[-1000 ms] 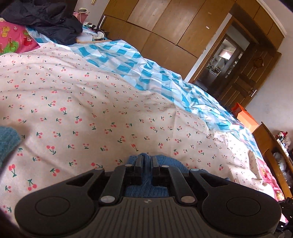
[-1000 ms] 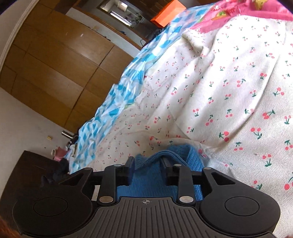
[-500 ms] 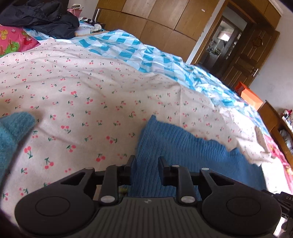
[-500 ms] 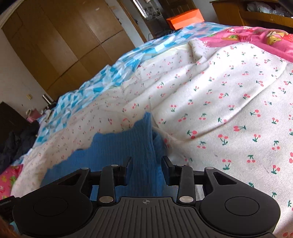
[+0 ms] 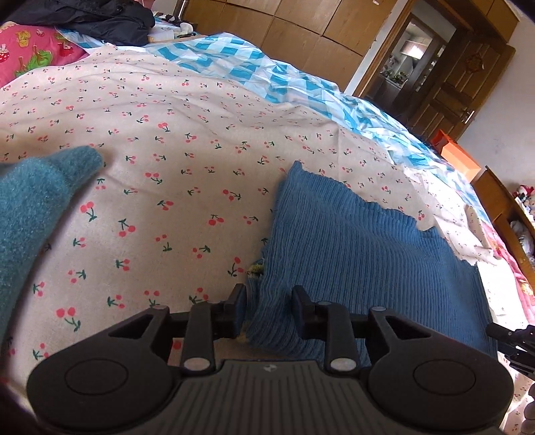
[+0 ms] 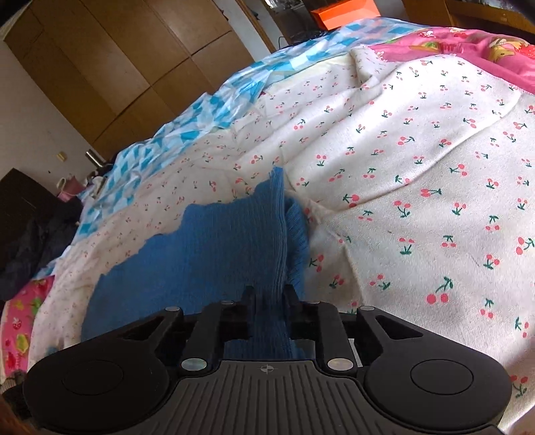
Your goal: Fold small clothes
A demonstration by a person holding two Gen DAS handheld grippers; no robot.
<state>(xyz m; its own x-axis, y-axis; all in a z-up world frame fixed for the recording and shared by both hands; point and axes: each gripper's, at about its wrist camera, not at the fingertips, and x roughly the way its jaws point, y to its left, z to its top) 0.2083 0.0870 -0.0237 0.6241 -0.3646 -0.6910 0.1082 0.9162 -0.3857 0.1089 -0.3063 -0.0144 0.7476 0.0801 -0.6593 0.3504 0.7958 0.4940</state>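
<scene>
A blue ribbed knit garment (image 5: 351, 247) lies on the cherry-print bed sheet (image 5: 174, 157). My left gripper (image 5: 269, 302) is open, its jaws either side of the garment's near left edge, which bunches up between them. In the right wrist view the same garment (image 6: 214, 247) stretches away to the left, and my right gripper (image 6: 269, 297) has its jaws close around a raised fold of the near right edge. A teal fuzzy garment (image 5: 36, 207) lies at the left.
A blue-and-white checked cover (image 5: 254, 63) lies beyond the sheet. Dark clothes (image 5: 100, 16) are piled at the far left. A wooden wardrobe (image 5: 294, 30) and door stand behind. An orange box (image 5: 458, 157) and a wooden shelf (image 5: 505, 207) are on the right.
Both grippers have pulled back and lowered, drawing the blue garment out flat across the sheet. The left jaws have widened; the right jaws have narrowed onto the fold.
</scene>
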